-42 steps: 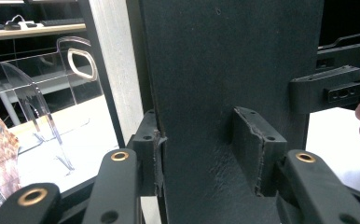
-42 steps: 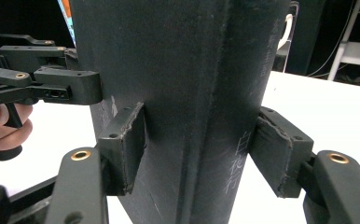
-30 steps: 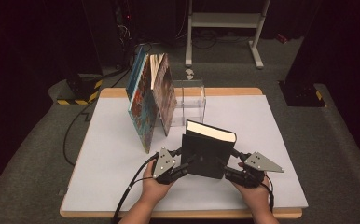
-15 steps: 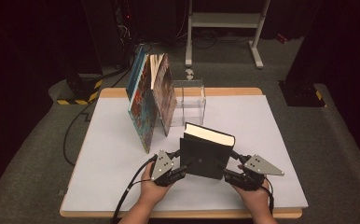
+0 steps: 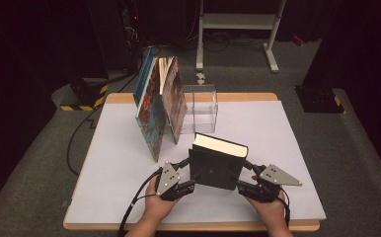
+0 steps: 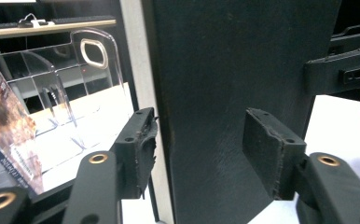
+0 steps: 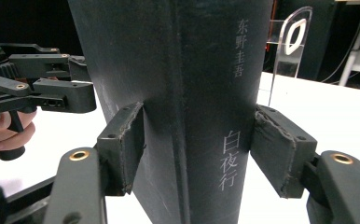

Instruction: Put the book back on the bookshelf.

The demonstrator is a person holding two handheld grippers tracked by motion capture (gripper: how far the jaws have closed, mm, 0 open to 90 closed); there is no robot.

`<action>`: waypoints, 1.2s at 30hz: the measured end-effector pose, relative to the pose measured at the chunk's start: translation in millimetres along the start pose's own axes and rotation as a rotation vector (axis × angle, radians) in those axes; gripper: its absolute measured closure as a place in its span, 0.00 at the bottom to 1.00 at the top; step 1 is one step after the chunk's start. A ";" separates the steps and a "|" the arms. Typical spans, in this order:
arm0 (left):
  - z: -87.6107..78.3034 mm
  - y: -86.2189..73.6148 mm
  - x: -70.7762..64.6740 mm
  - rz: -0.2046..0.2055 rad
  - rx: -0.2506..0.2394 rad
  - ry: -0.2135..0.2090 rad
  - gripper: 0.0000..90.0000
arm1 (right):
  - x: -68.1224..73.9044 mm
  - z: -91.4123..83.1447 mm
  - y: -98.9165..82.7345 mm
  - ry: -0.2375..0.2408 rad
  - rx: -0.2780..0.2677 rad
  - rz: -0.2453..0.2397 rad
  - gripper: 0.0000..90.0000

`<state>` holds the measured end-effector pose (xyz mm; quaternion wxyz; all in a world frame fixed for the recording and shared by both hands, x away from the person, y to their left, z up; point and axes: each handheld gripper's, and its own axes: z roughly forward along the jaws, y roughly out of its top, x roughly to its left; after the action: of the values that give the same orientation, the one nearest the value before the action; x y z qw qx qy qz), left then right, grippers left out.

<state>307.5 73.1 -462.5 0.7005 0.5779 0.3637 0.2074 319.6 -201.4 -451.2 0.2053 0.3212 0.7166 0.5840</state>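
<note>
Black book stands upright between both grippers: right gripper clamps its spine, left gripper has just been opening, pads off.

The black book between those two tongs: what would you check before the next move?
1. Black book stands upright on the table: ok.
2. Right tongs press the book from both sides: ok.
3. Left tongs grip: cannot tell; the jaws have just been opening, with the book between them.
4. Leaning books stand apart from the black book: ok.
5. Clear rack has free room: ok.
</note>
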 end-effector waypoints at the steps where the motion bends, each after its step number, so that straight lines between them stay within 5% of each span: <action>1: -1.3 0.1 0.9 -0.004 0.000 0.002 0.47 | -0.3 0.5 -0.3 0.004 0.002 0.005 0.39; 9: -19.8 1.5 17.7 0.003 0.025 0.053 0.43 | -1.3 4.9 -1.7 0.033 0.017 0.016 0.29; 20: -47.3 2.8 61.3 -0.006 0.032 0.191 0.40 | 0.4 8.8 3.8 0.043 0.019 0.009 0.20; 36: -73.9 13.6 106.6 -0.077 -0.018 0.322 0.40 | 3.9 25.5 34.2 0.116 0.058 -0.040 0.27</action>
<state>323.2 200.9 -483.2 0.6457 0.5164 0.4914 0.2736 341.5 -176.9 -423.7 0.1656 0.2783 0.7503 0.5763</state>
